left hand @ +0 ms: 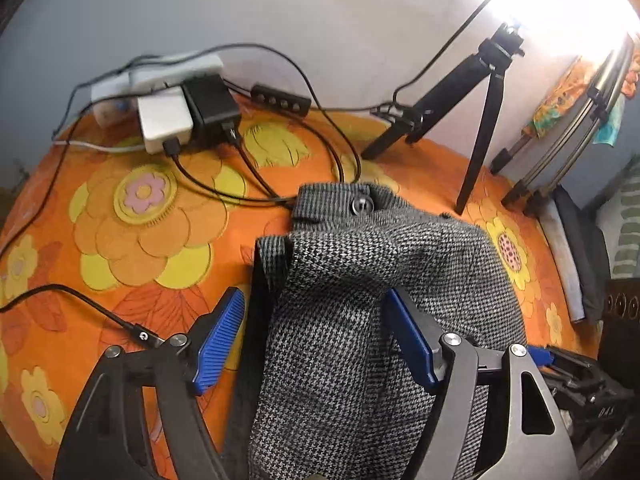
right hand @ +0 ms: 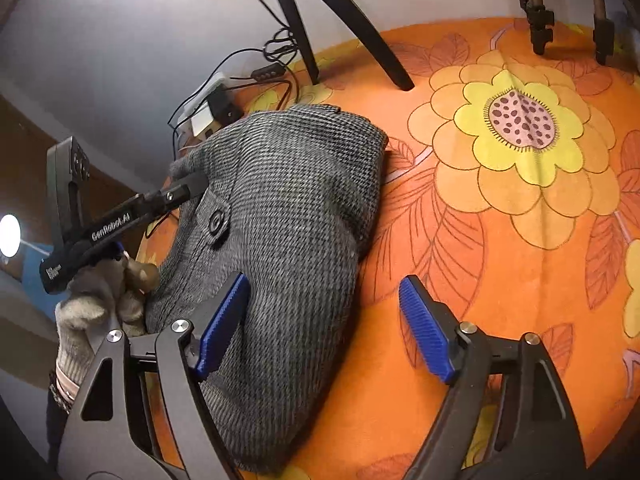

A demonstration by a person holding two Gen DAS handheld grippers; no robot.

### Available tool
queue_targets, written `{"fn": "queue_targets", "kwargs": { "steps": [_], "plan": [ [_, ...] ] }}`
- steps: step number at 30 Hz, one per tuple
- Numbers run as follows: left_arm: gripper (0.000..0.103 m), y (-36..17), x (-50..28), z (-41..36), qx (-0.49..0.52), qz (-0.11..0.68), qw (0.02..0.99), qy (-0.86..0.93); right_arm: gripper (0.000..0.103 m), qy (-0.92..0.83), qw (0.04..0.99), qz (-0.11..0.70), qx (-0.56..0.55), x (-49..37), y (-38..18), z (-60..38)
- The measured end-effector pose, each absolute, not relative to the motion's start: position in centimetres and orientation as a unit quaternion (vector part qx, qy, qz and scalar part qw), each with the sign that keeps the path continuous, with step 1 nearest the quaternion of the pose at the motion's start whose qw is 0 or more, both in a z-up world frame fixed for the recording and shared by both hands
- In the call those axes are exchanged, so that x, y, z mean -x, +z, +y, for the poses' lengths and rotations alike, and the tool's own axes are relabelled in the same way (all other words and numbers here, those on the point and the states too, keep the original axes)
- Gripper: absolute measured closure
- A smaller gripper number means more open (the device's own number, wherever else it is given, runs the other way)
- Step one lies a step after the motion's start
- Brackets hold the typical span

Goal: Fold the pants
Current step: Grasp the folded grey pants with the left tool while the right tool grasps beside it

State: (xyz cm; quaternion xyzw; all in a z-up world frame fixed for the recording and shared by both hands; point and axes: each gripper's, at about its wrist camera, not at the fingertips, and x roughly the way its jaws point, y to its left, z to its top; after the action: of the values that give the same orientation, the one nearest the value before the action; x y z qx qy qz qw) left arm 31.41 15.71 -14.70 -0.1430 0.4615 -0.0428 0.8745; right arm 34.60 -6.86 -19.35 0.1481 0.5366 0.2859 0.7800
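Note:
Grey houndstooth pants (left hand: 360, 280) lie bunched and folded over on an orange flowered cloth (left hand: 140, 240), waistband and button (left hand: 361, 205) at the far end. My left gripper (left hand: 314, 340) is open, its blue pads either side of a fold of the pants, one pad (left hand: 220, 344) clear of the cloth. In the right wrist view the pants (right hand: 288, 220) lie left of centre. My right gripper (right hand: 324, 328) is open over their right edge, left pad (right hand: 224, 324) above the fabric, right pad (right hand: 428, 328) above the bare cloth. The left gripper (right hand: 188, 190) touches the pants' far left.
A power strip with chargers (left hand: 180, 108) and black cables (left hand: 240, 184) lie at the back. A black tripod (left hand: 480, 112) stands at the back right, with metal stand legs (left hand: 560, 152) beyond. A loose cable plug (left hand: 136, 330) lies at the left. A gloved hand (right hand: 92, 308) holds the left gripper.

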Motion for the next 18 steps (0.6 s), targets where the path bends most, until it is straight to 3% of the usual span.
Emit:
{"fn": "queue_targets", "kwargs": {
  "steps": [8,9,12,13,14,15,16,18],
  "plan": [
    [0.018,-16.7,-33.3,17.1,0.196,0.489,0.847,-0.075,0.021,0.313,0.785,0.516,-0.137,-34.6,-19.6,-4.9],
    [0.017,-16.7,-33.4,16.9,0.19,0.488,0.849,-0.074,0.03,0.324,0.78,0.517,-0.139,-34.6,-19.7,-4.5],
    [0.016,-16.8,-33.5,16.3,0.177,0.481,0.856,-0.069,0.039,0.327,0.786,0.508,-0.134,-34.4,-19.8,-3.7],
    [0.017,-16.8,-33.6,16.2,0.173,0.476,0.86,-0.068,0.05,0.328,0.783,0.509,-0.137,-34.4,-20.0,-3.3],
    [0.021,-16.8,-33.7,16.1,0.171,0.473,0.862,-0.07,0.053,0.327,0.784,0.509,-0.143,-34.4,-20.1,-3.3],
    [0.037,-16.8,-33.7,15.8,0.169,0.469,0.863,-0.08,0.062,0.325,0.786,0.506,-0.146,-34.3,-20.1,-3.2],
    [0.045,-16.7,-33.6,15.6,0.167,0.469,0.863,-0.086,0.071,0.325,0.788,0.502,-0.146,-34.1,-20.0,-3.1],
    [0.048,-16.6,-33.4,14.9,0.157,0.468,0.865,-0.086,0.079,0.319,0.8,0.49,-0.131,-33.5,-19.2,-2.8]
  ]
}}
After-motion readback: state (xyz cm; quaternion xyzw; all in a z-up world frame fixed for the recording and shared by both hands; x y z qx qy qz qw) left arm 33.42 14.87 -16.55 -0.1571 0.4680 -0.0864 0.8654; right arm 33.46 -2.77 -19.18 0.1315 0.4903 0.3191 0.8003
